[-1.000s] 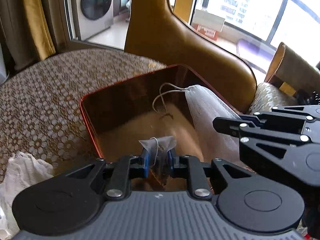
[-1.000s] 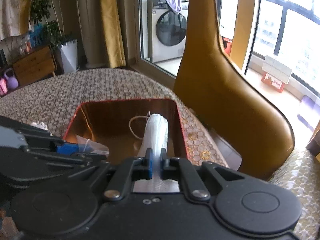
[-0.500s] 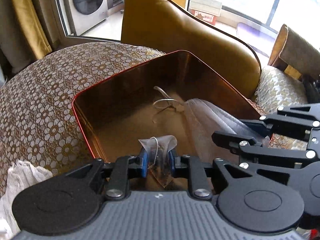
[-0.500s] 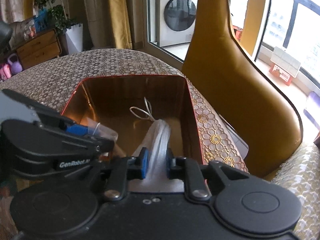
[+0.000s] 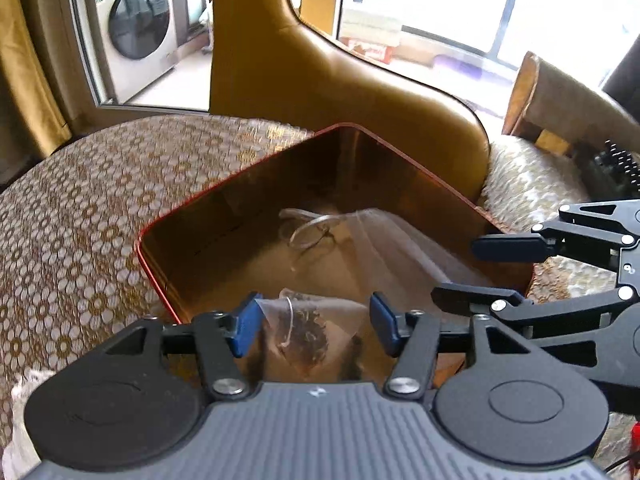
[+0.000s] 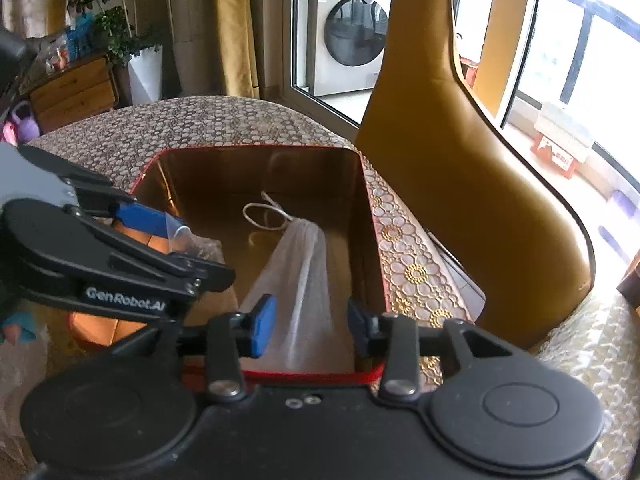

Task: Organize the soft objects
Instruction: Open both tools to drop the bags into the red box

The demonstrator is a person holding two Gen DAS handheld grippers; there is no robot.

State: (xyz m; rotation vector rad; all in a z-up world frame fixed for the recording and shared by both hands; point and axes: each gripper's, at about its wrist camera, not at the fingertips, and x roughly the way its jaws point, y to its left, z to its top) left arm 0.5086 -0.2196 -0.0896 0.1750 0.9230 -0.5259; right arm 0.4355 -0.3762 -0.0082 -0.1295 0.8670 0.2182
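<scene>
A red-rimmed box with a gold inside (image 5: 192,216) (image 6: 372,208) stands on the patterned table. A white mesh drawstring bag (image 6: 296,276) (image 5: 396,248) lies in it, cord loop at the far end. A small clear pouch with dark contents (image 5: 308,332) (image 6: 188,240) sits between the open fingers of my left gripper (image 5: 316,324) over the box's near edge. My right gripper (image 6: 308,324) is open, its fingers either side of the mesh bag's near end. The right gripper also shows in the left wrist view (image 5: 504,268).
A tan leather chair back (image 6: 460,184) rises just behind the box. A white cloth (image 5: 20,420) lies on the table at lower left. A patterned cushion (image 5: 532,176) is to the right. A washing machine (image 6: 352,36) stands beyond the glass door.
Both grippers have opened: the left let go of the clear pouch and the right let go of the mesh bag, which now lies lower in the box.
</scene>
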